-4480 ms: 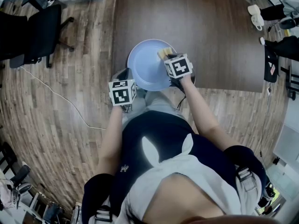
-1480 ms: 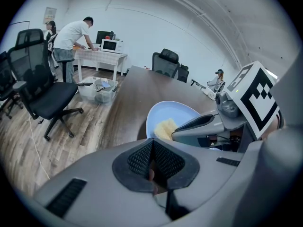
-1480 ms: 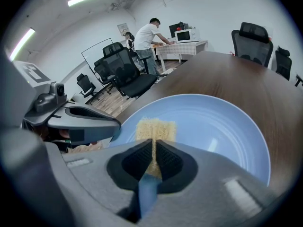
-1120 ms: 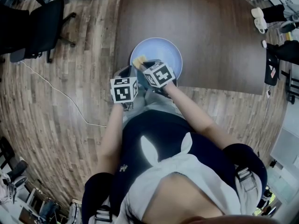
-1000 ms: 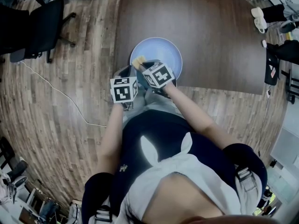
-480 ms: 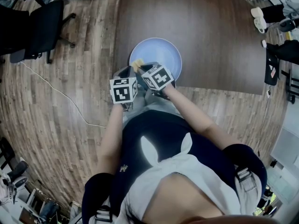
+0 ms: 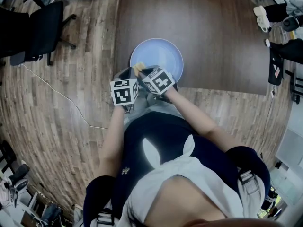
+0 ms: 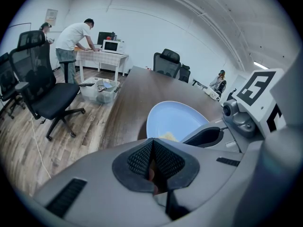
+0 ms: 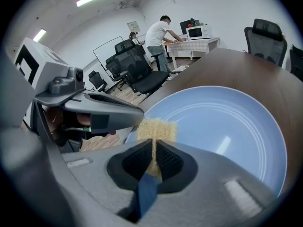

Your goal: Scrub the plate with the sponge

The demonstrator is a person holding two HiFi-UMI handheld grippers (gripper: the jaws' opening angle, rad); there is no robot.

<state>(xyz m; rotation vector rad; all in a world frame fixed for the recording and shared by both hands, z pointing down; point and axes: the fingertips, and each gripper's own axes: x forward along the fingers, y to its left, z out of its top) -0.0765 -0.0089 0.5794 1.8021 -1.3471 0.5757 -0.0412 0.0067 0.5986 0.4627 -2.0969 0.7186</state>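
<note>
A light blue plate [image 7: 163,56] lies at the near edge of the dark wooden table [image 7: 203,22]. My right gripper [image 7: 142,73] is shut on a yellow sponge [image 7: 138,69] with a blue backing and presses it on the plate's near-left part. In the right gripper view the sponge [image 9: 156,129] sticks out of the gripper [image 9: 152,157] onto the plate [image 9: 222,122]. My left gripper [image 7: 127,75] is at the plate's near-left rim. In its own view that gripper [image 8: 152,162] is shut, the plate [image 8: 177,117] spreads out just past it, and the rim is hidden behind the pads.
A black office chair [image 7: 38,30] stands on the wood floor to the left, with a white cable [image 7: 61,100] trailing near it. Small objects [image 7: 259,13] lie at the table's far right end. Two people stand at a distant counter [image 8: 102,56].
The right gripper has carried the sponge from the plate's far-right rim to its near-left part, edging a little further left over the last second. The left gripper has stayed put.
</note>
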